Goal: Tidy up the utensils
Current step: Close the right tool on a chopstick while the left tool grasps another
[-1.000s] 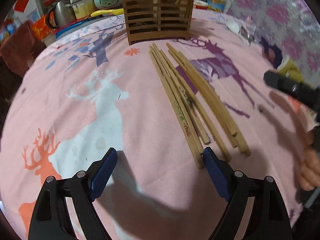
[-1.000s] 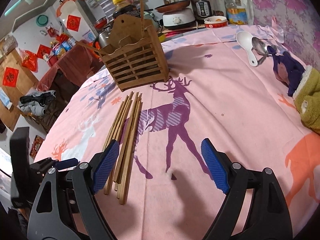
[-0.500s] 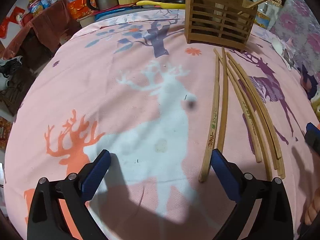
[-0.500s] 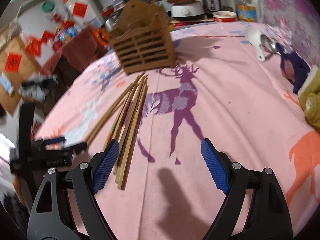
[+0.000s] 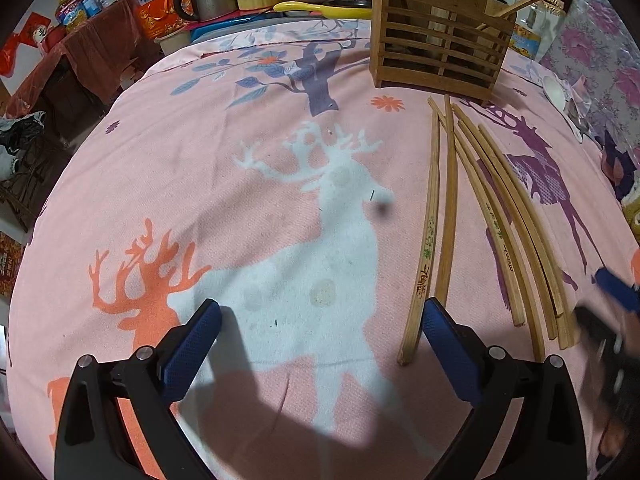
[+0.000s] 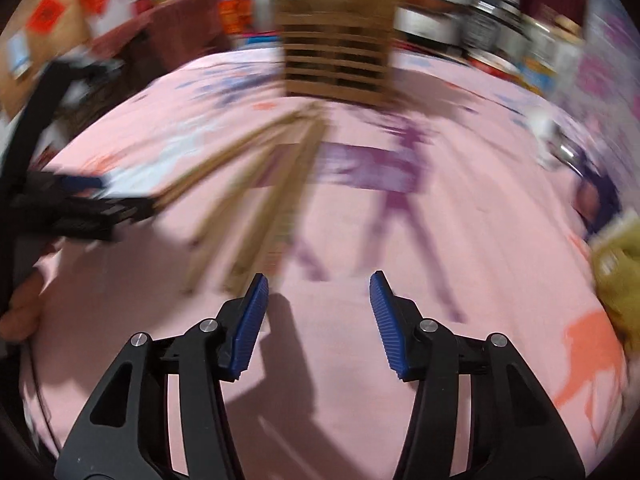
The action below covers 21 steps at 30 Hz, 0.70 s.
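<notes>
Pink woven cloth [image 5: 248, 208] bears slim bamboo chopsticks [image 5: 448, 216] — left fingers [image 5: 192, 344] spread, right fingers [image 6: 380, 320] closing, empty.

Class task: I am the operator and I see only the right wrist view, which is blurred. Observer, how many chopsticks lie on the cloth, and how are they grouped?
Observer: In the left wrist view the chopsticks number about seven: two lie apart on the left, the rest fan out to the right.
Operator: Is anything in the wooden holder?
Observer: Yes, one stick leans out of the wooden holder at its right end.
Operator: What is the left hand-held gripper doing?
Observer: The left hand-held gripper is wide open over the cloth; the left pair's near ends lie just inside its right finger, untouched.
</notes>
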Available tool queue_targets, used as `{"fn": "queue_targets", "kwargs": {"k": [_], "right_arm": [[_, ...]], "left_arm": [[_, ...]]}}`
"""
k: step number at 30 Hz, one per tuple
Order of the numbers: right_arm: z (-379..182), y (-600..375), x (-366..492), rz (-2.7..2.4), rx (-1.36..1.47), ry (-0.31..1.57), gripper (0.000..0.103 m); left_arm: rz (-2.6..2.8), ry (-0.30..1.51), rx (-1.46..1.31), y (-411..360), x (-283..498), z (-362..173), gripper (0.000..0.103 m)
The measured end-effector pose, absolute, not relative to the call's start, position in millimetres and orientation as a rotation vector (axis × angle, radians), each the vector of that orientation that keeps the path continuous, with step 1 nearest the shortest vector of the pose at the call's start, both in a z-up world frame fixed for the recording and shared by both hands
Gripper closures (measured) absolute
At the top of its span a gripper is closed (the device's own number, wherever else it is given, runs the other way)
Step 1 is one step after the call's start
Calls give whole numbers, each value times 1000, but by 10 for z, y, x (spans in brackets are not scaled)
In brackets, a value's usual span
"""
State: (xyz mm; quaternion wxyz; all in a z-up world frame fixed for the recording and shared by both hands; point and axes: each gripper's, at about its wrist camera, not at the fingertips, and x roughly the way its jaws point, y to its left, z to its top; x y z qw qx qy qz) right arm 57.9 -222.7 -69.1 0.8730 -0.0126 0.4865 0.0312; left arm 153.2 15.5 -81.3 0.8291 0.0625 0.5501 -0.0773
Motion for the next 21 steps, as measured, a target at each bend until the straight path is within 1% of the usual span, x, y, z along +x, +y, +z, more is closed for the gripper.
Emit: {"fn": "queue_targets", "kwargs": {"k": [2,4,7,16,18,21], "right_arm": [[-693,-2444,595,10,34,1020,61],[-657,-2572,569,28,108,1006,61],[-594,-2532,491,72,105,972,61],[-598,-2011,380,222,-96,955,61],[-619,-1962,385,235,-117,970,63],[-677,-2010,446,207,-101,1009,70]], "left_arm": [[-164,1167,133,158,1533,-812,4],[-164,1167,133,160,1535,-811,4],[-164,1167,133,154,1532,-813,4],[-164,1168,133,153,1538,-813,4],[-164,1167,133,152,1540,-813,4],[-166,1168,131,159,1527,-812,4]]}}
